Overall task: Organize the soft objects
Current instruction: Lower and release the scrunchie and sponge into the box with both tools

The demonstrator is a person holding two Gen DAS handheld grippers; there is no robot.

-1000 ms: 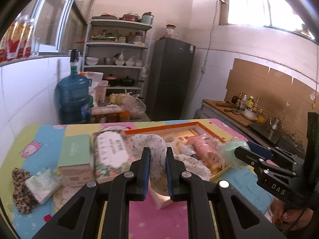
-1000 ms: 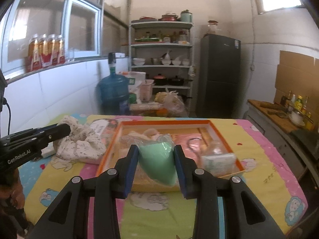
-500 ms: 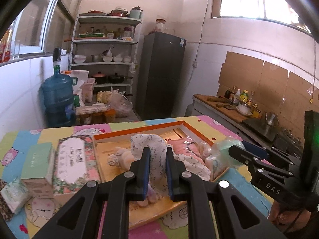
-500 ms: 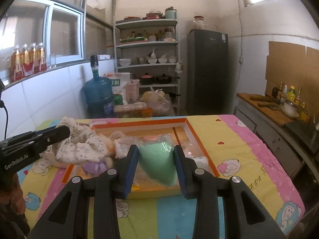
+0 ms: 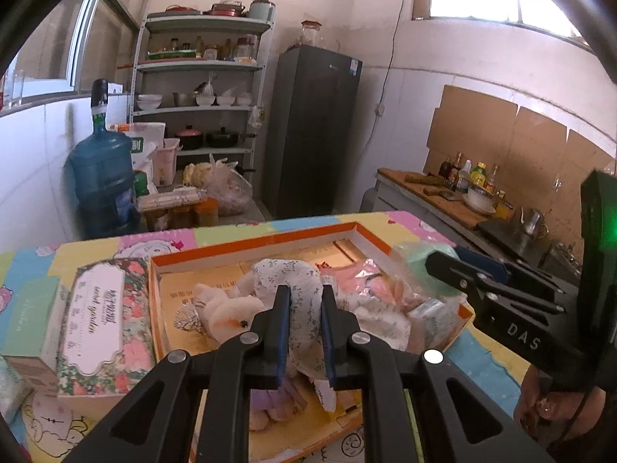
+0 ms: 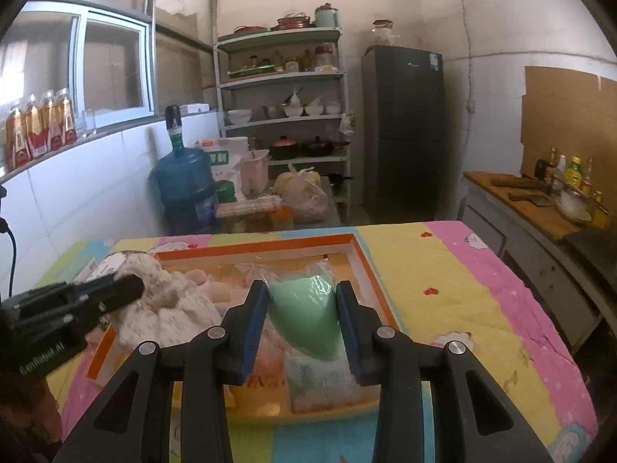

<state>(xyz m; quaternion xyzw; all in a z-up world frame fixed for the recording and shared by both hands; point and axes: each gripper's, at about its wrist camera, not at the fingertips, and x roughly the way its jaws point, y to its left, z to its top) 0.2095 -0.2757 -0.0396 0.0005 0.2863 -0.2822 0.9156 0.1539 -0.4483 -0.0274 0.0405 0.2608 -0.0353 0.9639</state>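
My left gripper [image 5: 302, 301] is shut on a white floral cloth doll [image 5: 297, 285] and holds it over the orange-rimmed tray [image 5: 270, 237]. The doll's plush head [image 5: 227, 308] hangs to the left inside the tray. My right gripper [image 6: 302, 297] is shut on a mint-green soft pack in clear plastic [image 6: 308, 312], held above the tray's right part [image 6: 366, 266]. The left gripper and the doll [image 6: 162, 301] show at the left of the right wrist view. Pink soft items [image 5: 370, 285] lie in the tray.
A floral box [image 5: 102, 324] and a green box [image 5: 27, 308] stand left of the tray on the colourful tablecloth [image 6: 462, 277]. A blue water jug [image 5: 102, 177], shelves [image 5: 200, 108] and a dark fridge [image 5: 312, 131] stand behind the table. A counter [image 5: 443, 193] runs along the right.
My left gripper has carried the doll from the left of the table to over the tray. My right gripper with the green pack has shifted over the tray's right side.
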